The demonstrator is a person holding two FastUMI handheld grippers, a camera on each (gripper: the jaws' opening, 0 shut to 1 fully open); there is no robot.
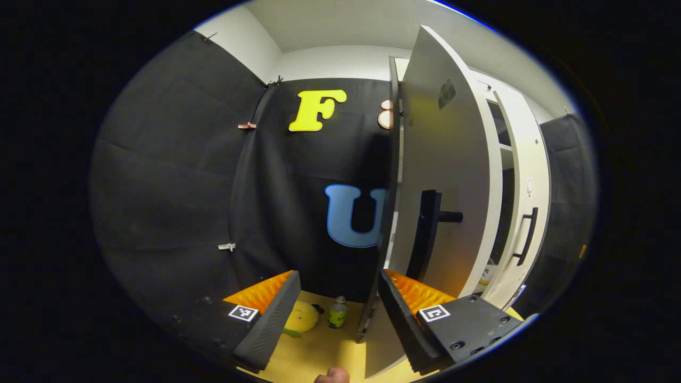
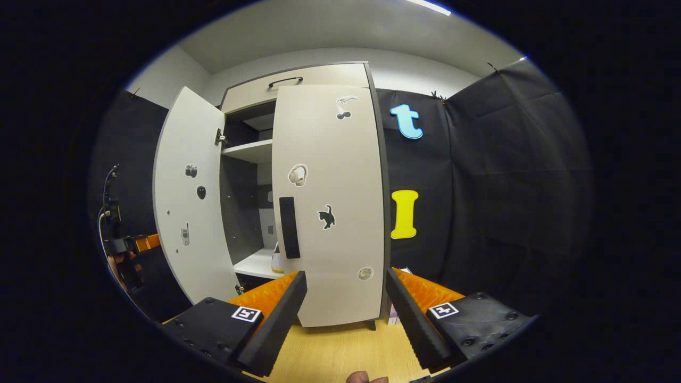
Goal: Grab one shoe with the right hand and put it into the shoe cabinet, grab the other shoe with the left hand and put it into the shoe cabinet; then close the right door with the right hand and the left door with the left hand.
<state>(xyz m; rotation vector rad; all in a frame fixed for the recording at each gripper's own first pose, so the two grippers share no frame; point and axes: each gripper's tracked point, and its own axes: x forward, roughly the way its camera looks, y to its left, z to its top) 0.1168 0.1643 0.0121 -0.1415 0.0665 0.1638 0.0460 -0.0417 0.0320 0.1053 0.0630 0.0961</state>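
**Black-draped booth with pale wood floor**

Black cloth [image 2: 495,175] hangs as the booth's wall on both sides, pinned with small clips [image 1: 246,126] along a seam in the left gripper view. Above the cloth runs a white wall [image 2: 404,74] under a white ceiling [image 2: 319,32], where a strip light [image 2: 430,6] glows at the top edge in the right gripper view. The floor [image 2: 330,351] is light wood. A green bottle [image 1: 337,313] and a yellow round thing [image 1: 302,316] sit on the floor by the cloth.

Right door [image 2: 330,202] shut, left door [image 2: 186,207] open, possibly a shoe [image 2: 276,260] inside.
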